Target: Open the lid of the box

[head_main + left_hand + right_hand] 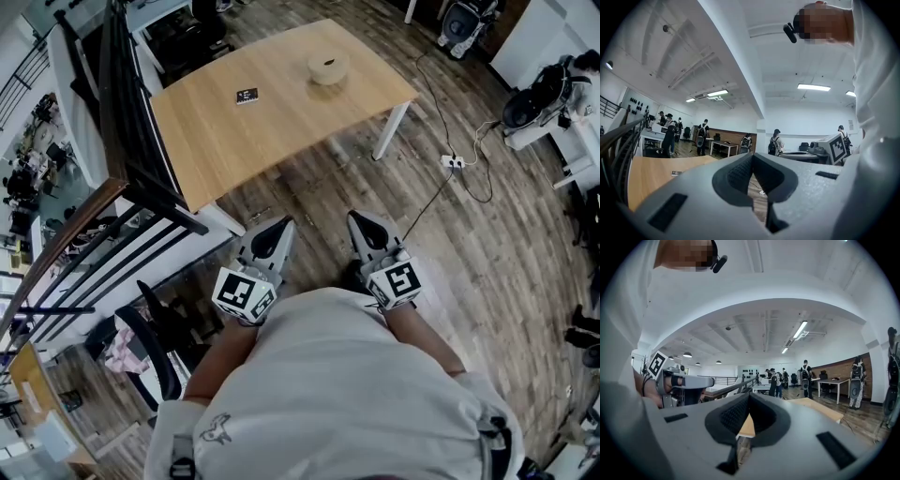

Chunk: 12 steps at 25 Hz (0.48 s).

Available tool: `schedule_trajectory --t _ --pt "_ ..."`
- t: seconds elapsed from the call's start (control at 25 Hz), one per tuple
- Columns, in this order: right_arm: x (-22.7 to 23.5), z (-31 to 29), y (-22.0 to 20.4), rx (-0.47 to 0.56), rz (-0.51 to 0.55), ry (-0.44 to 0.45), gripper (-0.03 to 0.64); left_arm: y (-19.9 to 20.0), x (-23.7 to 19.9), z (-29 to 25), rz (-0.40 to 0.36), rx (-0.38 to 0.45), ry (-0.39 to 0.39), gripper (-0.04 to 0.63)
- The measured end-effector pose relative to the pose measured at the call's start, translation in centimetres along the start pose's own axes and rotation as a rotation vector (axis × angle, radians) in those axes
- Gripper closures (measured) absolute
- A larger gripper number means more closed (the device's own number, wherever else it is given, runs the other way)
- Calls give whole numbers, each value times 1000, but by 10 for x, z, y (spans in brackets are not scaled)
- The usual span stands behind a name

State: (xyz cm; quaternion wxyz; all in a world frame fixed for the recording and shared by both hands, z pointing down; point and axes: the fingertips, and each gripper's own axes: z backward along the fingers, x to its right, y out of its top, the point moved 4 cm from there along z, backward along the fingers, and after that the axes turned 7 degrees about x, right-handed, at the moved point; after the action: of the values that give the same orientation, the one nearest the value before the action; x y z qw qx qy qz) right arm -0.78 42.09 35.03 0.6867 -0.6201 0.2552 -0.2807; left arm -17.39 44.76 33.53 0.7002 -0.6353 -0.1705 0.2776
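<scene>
A small round pale box [328, 68] with its lid on sits near the far right end of the wooden table [281, 122]. Both grippers are held close to the person's chest, well short of the table and pointing toward it. My left gripper [280, 226] is shut with nothing in it, and my right gripper [360, 219] is shut and empty too. In the left gripper view the jaws [752, 157] meet, with the table [647, 176] low at the left. The right gripper view shows closed jaws [749, 397] and the table [820, 408] beyond; the box is not visible in either gripper view.
A small dark card [247, 96] lies on the table left of the box. A black railing [122, 141] runs along the table's left side. A power strip [453, 161] and cables lie on the wood floor at the right. Several people stand far off [701, 136].
</scene>
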Motion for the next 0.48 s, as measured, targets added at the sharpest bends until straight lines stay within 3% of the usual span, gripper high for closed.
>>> schedule_trajectory --t 0.28,0.36,0.48 --pt "22 0 -5 -17 -12 -20 610 -6 2 -20 9 -8 -1 588" --pt "30 1 -9 -26 -21 -25 559 -10 3 -28 7 -12 -6 583" --pt "47 1 -14 -39 -26 -45 467 -20 8 -46 16 -35 -38 499"
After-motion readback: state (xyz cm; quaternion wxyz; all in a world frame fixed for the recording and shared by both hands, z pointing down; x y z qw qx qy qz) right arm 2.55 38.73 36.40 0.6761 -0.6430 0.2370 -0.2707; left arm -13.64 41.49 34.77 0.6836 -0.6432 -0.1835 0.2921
